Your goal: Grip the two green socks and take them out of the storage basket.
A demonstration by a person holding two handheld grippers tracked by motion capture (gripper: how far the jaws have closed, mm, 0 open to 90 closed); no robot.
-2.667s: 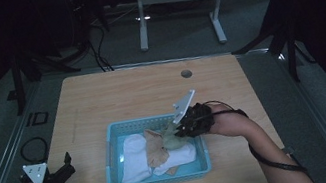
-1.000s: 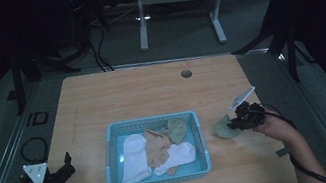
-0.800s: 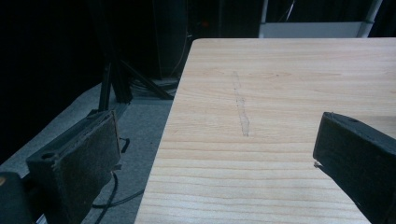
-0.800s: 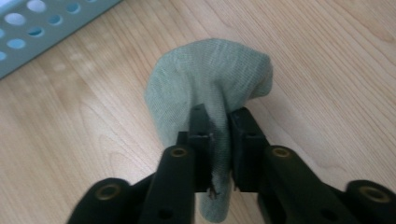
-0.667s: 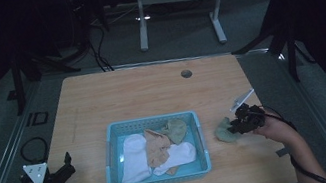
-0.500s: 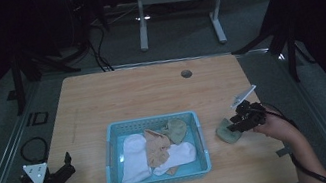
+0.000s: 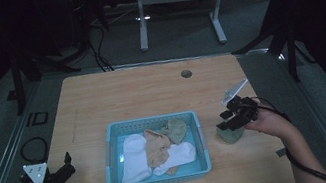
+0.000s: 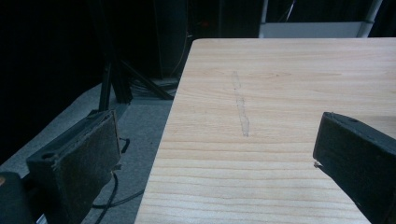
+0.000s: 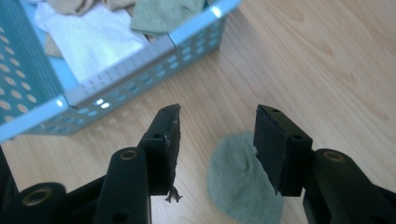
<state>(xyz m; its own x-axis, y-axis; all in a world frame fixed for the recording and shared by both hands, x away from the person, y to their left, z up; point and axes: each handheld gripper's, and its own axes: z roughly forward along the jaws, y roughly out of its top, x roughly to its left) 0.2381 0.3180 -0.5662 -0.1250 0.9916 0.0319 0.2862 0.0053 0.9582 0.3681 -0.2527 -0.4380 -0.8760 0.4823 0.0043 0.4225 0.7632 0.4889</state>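
Green sock [image 9: 240,179] lies on the tabletop [image 7: 151,93] right of the blue basket [image 7: 199,130], under the right gripper [image 9: 217,140]; its fingers have just been opening, nothing between them; a thread could snag and drag it. Left gripper [image 8: 215,158] idles wide; its view reveals bare wood.
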